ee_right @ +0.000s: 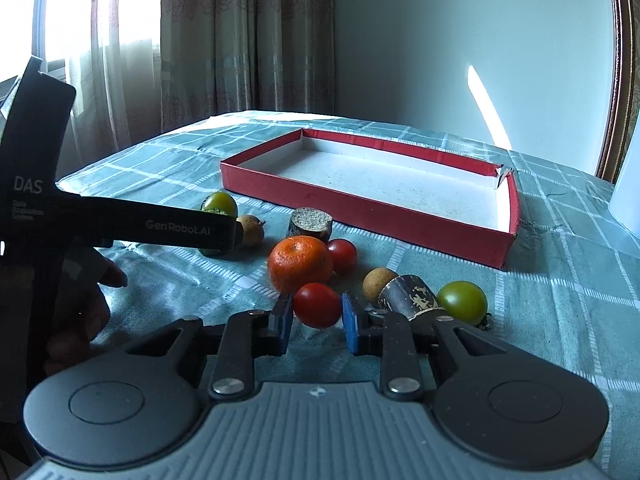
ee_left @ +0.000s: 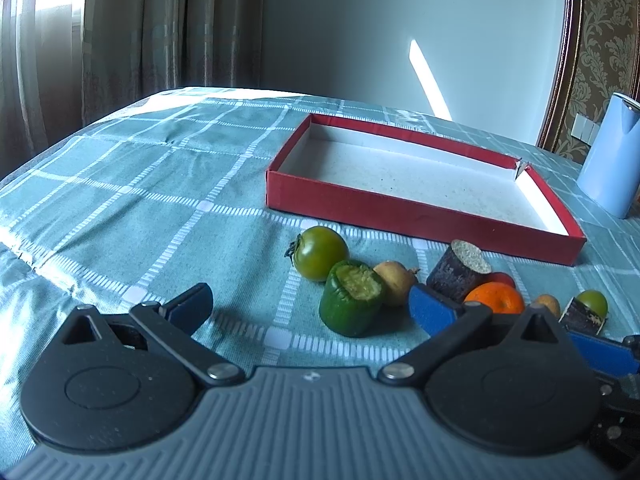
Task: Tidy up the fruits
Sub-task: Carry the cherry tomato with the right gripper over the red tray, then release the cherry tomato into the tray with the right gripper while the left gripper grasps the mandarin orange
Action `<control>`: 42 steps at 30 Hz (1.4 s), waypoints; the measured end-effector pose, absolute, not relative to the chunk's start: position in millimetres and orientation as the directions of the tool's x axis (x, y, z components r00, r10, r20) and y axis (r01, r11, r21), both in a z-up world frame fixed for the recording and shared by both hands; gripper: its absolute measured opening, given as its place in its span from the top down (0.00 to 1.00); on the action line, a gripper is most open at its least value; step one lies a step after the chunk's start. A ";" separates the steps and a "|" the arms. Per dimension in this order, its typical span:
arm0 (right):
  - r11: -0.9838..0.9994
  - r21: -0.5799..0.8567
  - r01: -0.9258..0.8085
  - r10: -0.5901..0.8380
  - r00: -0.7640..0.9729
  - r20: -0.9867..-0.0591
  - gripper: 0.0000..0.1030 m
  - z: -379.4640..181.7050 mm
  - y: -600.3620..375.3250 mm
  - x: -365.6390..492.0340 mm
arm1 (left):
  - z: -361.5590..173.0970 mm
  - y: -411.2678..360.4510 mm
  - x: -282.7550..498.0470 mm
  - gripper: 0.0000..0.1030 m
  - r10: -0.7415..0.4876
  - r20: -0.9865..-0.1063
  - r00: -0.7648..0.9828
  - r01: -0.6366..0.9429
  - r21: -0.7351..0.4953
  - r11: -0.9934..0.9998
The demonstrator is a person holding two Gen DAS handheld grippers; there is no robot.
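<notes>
- Red tomato, near edge of the fruit cluster on the checked cloth: pinched between the blue pads of the right gripper, jaws drawn in almost as far as they go, both pads against the skin; judged a grasp for transfer.
- Orange, directly behind and touching the gripped tomato; second red tomato tucked just beside the orange; likely to be nudged if the gripped one is dragged rather than raised.
- To the right: small tan fruit, dark cane stub lying on its side, green tomato, packed close together.
- Further back: upright dark cane stub, another tan fruit, another green tomato, partly hidden by the left tool's black arm.
- Red tray, shallow, white-lined, beyond the cluster and bare inside; judged the destination, sorting barely begun.
- Left gripper: jaws spread wide, holding nothing, low over the cloth; green cut piece in front of the gap, untouched; apparently on standby.
- Person's hand dimly visible at the left tool's handle.
- Blue jug at the right table edge, well apart; curtains and wall behind.
</notes>
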State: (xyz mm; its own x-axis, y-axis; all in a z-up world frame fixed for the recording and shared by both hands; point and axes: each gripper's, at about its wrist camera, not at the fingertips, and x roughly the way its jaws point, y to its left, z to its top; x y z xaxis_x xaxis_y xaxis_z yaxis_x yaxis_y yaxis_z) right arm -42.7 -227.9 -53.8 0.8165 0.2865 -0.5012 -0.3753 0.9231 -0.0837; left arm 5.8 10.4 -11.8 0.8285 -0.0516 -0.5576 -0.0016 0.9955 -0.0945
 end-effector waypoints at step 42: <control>0.990 0.129 -0.058 0.085 0.972 -0.217 0.26 -29.8 -351.1 32.3 | -4.4 -30.2 -19.5 0.09 -0.266 -0.463 0.845 0.315 0.030 0.949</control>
